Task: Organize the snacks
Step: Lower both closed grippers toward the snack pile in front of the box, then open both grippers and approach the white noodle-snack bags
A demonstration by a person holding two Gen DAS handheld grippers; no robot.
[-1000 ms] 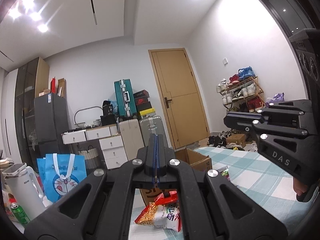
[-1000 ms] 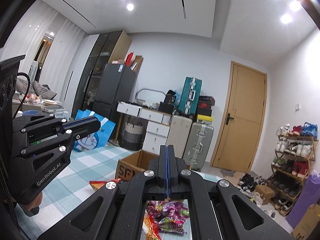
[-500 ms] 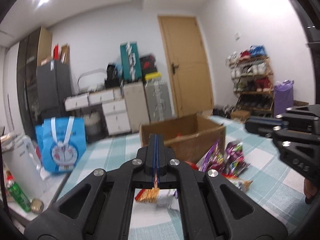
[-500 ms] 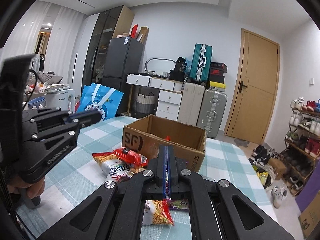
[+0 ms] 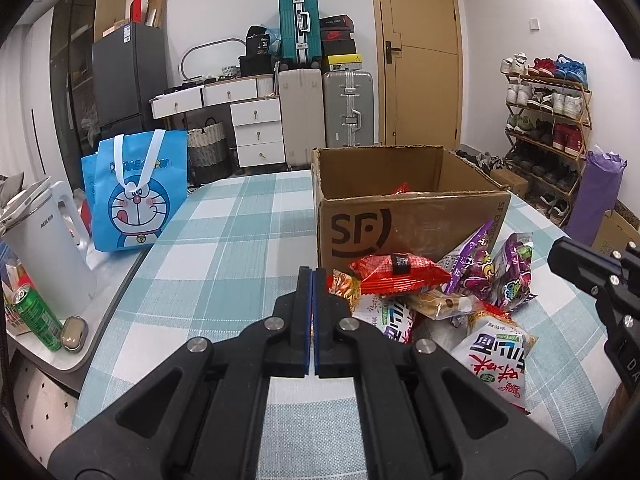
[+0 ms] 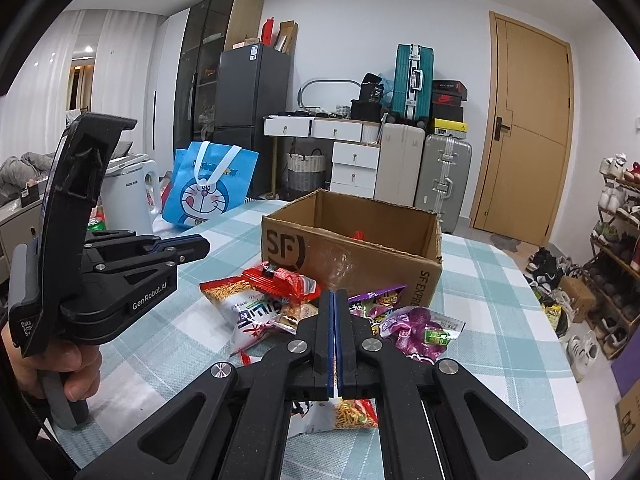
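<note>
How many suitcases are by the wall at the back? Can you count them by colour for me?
Teal hard-shell suitcase, standing on top: 1
Cream hard-shell suitcase: 1
Silver ribbed metal suitcase: 1
Total: 3 suitcases

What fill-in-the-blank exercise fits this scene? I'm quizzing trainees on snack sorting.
1. The snack packets lie on the checked tablecloth in front of the open ____ box.
2. Both the left gripper and the right gripper are ____.
3. The blue cartoon bag has ____ handles.

Missing words: cardboard; shut; white
</note>
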